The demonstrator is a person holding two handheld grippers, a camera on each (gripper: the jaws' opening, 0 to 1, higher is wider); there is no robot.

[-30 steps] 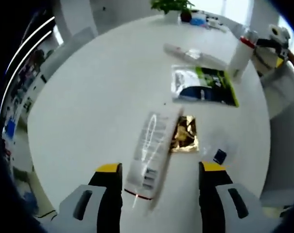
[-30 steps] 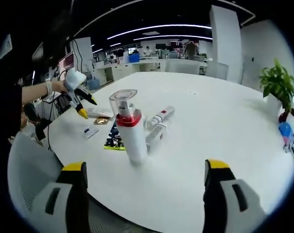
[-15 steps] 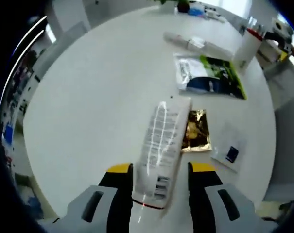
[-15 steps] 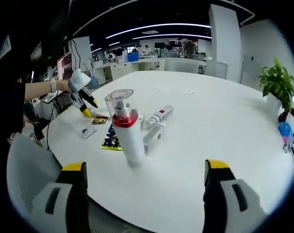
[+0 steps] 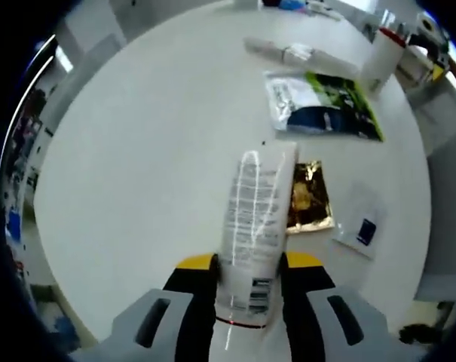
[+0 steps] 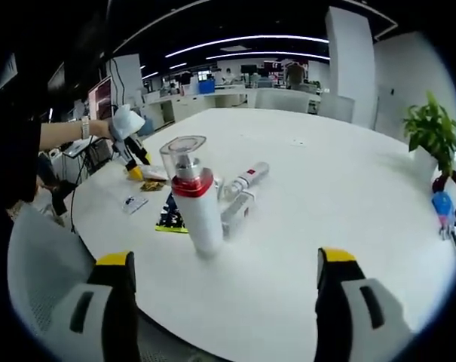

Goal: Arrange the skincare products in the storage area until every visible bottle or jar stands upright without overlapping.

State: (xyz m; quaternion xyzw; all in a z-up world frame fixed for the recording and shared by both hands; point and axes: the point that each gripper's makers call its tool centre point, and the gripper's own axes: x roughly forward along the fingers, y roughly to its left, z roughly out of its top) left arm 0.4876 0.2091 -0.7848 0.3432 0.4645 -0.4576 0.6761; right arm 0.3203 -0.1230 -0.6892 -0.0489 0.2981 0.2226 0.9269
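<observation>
so the left gripper (image 5: 246, 271) is clamped on the cap end of the white tube (image 5: 254, 219), which lies flat on the round table (image 5: 137, 166), long axis pointing straight away. right gripper (image 6: 224, 302) hangs wide open, nearer the upright pump bottle (image 6: 191, 197)

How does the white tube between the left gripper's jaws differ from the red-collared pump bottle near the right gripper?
The white tube lies flat on the table; the pump bottle stands upright. The tube is clamped by the left gripper; the bottle stands free ahead of the open right gripper. The bottle has a clear cap and red collar. Both have white bodies.
</observation>
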